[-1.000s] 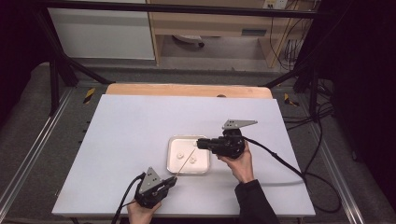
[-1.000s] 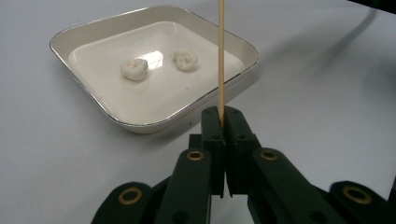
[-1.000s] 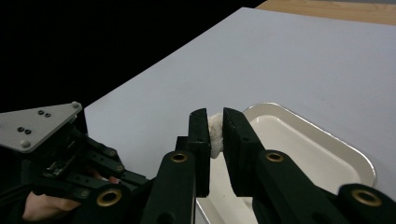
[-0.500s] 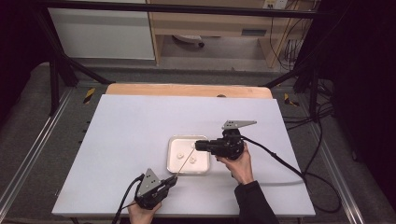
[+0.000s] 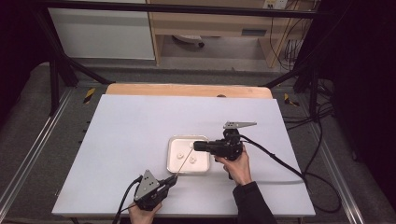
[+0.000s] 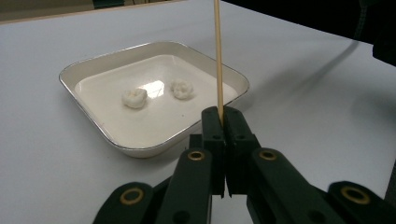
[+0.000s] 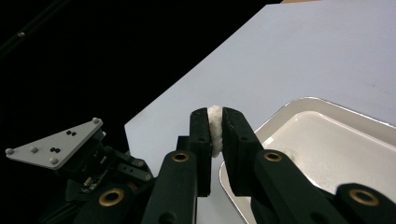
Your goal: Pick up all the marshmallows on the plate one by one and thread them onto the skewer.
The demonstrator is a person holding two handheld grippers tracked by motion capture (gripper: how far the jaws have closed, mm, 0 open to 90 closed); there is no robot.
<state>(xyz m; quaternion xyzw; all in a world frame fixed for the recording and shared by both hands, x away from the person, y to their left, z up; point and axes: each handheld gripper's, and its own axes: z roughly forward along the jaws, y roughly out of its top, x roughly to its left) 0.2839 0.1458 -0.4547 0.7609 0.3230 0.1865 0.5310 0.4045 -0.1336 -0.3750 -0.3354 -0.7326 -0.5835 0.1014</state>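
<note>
We're looking down on the white table (image 5: 140, 140), and the thin wooden skewer (image 5: 185, 160) is the thing to watch: its long axis runs on a diagonal in the high view, from the left gripper (image 5: 171, 179) near the table's front edge up and to the right, out over the white tray (image 5: 205, 140). Its far tip points toward the right gripper (image 5: 195, 145). In the left gripper view we see the skewer (image 6: 217, 56) rising straight up out of the jaws, which are pressed tight together on its lower end.

The tray sits near the middle of the table, with two small white lumps (image 6: 134, 98) lying apart on its floor.

Over to the right gripper view: its jaws are clamped on a third white lump (image 7: 215, 126), squeezed flat between the pads, held just above the tray's near rim (image 7: 280, 112).

The left hand (image 5: 142, 213) comes in from the bottom edge, gripper angled up and right. The right hand (image 5: 238, 165), in a dark sleeve, holds its gripper level, pointing left across the tray.
</note>
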